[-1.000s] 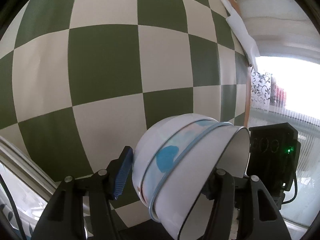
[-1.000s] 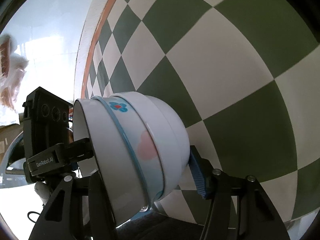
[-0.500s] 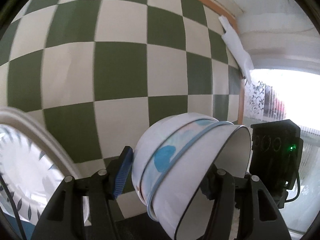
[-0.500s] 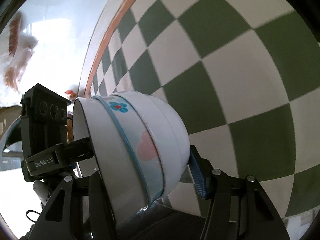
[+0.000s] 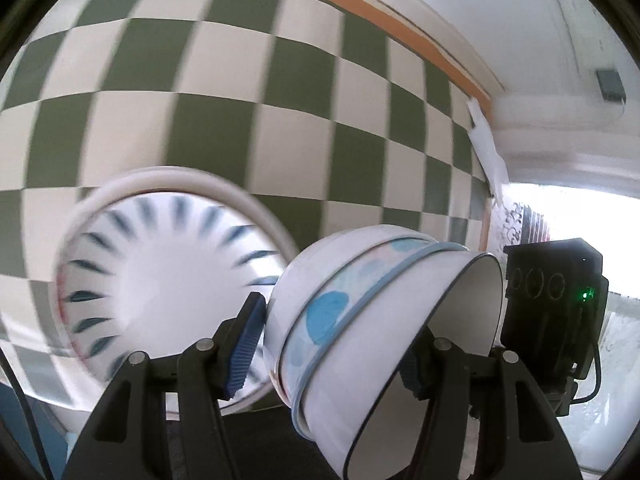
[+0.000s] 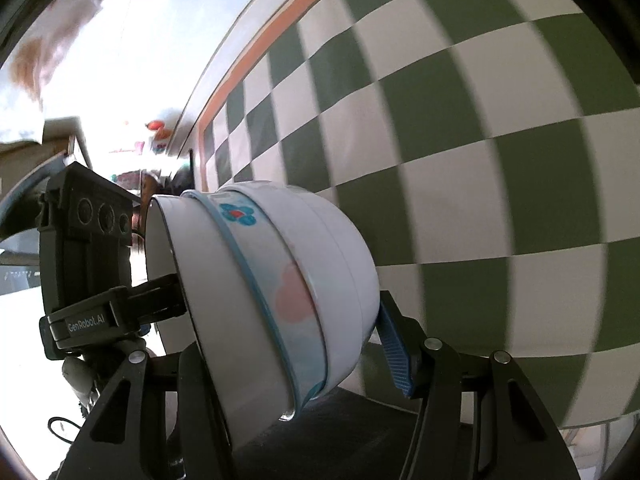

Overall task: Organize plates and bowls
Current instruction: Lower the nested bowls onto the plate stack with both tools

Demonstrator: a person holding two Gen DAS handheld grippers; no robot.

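Bowls (image 5: 384,320), nested, are staying clamped between both the left tool (image 5: 332,344) and right tool (image 6: 288,320), now rising toward the patterned plate (image 5: 160,280) coming into view, probably for stacking.

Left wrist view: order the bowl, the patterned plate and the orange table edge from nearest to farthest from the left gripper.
1. Bowl: held between the fingers of the left gripper, tipped on its side.
2. Patterned plate: just beyond the fingers, to the left, on the checkered cloth.
3. Orange table edge: far side, top of view.
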